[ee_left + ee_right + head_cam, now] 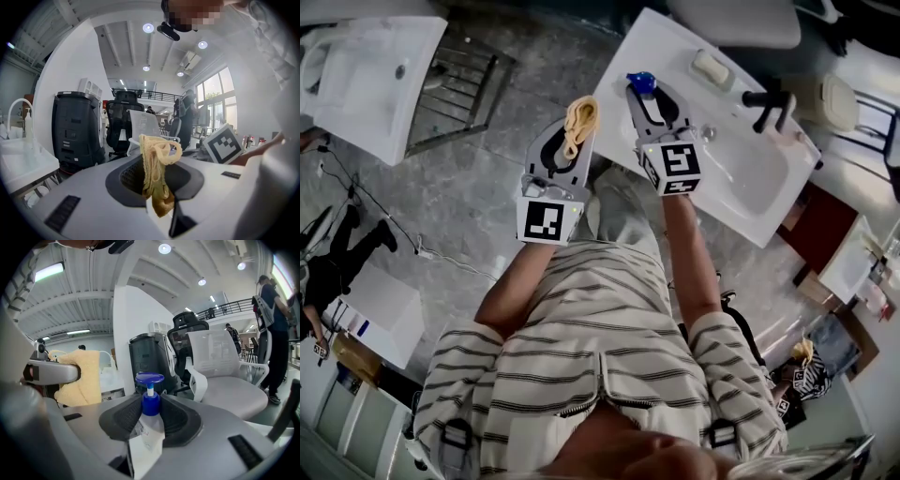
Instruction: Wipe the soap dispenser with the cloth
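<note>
you hold the left gripper (581,127) at about 11 o'clock in the head view; its fingers are clamped on the yellow cloth (156,164), which is bunched between them; one loop of it stands above the jaws and one end hangs below; the right gripper (654,108) is just beside it, at about 12 o'clock; its jaws are half apart and pressed on the soap dispenser (149,413), one jaw on each side of the blue collar; the bottle is clear with a printed label, it stands upright, and the blue pump head (149,378) rises above the jaws; in the head view the dispenser is over the near-left corner of the white sink (741,178), which stretches toward 2 o'clock; whether its base touches the sink, i cannot tell; cloth and dispenser are near each other but apart; in the right gripper view the cloth shows at 9 o'clock, well left of the bottle; a black faucet (766,103) stands on the sink at 1 o'clock, and a bar of soap (710,67) lies beside it.
</note>
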Motion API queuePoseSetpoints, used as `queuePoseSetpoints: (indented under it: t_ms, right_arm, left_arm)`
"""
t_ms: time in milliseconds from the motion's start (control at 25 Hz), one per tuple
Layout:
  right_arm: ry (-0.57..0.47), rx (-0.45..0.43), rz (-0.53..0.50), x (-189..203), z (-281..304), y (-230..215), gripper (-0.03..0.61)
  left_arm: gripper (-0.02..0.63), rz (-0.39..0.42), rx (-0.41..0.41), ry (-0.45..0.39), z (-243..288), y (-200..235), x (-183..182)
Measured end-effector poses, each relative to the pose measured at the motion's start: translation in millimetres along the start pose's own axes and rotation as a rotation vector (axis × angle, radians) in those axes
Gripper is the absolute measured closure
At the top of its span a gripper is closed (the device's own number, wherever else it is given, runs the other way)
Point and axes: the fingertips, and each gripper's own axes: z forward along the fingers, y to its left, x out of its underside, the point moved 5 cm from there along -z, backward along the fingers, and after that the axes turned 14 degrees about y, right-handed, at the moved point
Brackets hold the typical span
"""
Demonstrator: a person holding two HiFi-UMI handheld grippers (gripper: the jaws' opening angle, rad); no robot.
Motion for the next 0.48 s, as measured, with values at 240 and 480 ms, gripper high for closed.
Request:
queuePoseSetpoints:
  t_ms: [240, 480]
  right_arm:
    - [-0.022, 0.005, -0.003, -22, -32, 8, 0.457]
    - [-0.031, -0.01, -0.003, -39, -64, 20, 0.457]
  left_arm:
    - [0.525, 0.033, 0.024, -0.015, -13, -8, -10]
    - [0.525, 0.063, 0.046, -0.02, -24, -20, -11]
